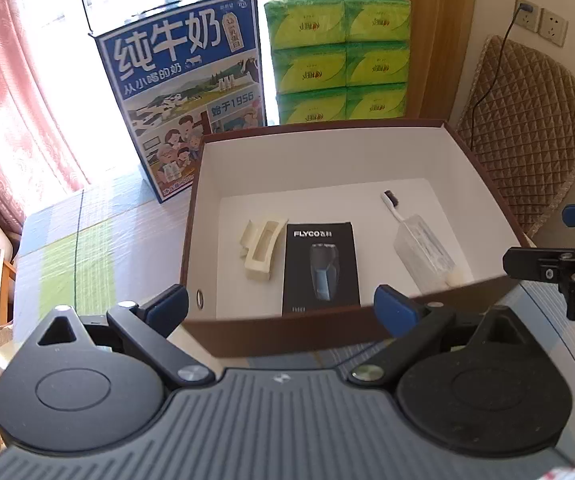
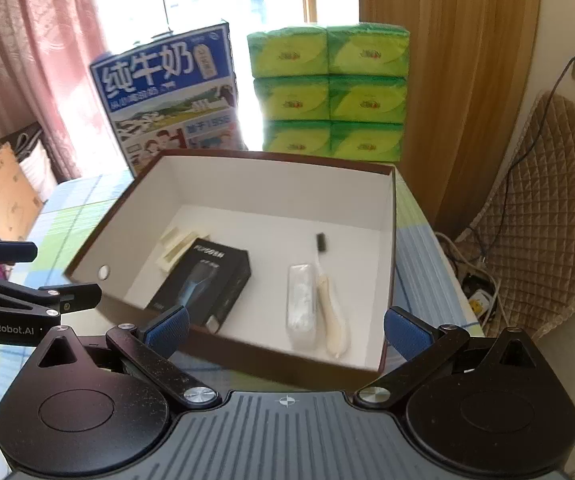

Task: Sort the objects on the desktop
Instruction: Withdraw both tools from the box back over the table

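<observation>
Left gripper: jaws spread wide, empty, at near wall of brown box. Right gripper: likewise spread, empty. Box contents, on white floor: cream hair clip, black FLYCO shaver carton beside it, toothbrush and clear plastic case further right. Behind: milk carton, green tissue packs.

box: clip left | shaver carton middle | toothbrush right
</observation>
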